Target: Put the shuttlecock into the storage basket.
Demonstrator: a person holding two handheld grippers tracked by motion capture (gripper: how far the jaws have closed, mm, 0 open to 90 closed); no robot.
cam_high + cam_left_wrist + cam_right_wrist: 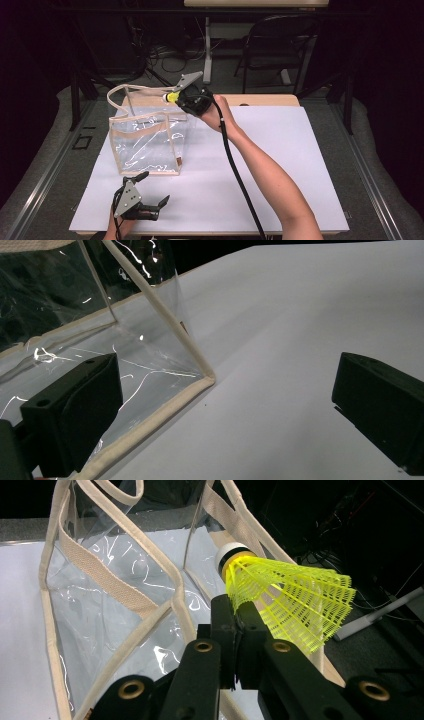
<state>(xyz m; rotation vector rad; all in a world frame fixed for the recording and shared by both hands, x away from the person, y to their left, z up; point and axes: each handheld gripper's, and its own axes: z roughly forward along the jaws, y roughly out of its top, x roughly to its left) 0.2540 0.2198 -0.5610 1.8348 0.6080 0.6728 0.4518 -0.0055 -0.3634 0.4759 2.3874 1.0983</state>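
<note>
Shuttlecock (280,592) sits clamped by its yellow skirt in the right gripper (240,630), cork end pointing toward the mouth of the clear bag (147,142) just beyond (likely the drop target). Left gripper (150,192), jaws apart, rests low on the tabletop (280,165) beside the bag's near corner.

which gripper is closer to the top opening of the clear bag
Right. The right gripper holds a yellow shuttlecock by the clear bag's upper rim; the left gripper sits open on the table before its base.
</note>
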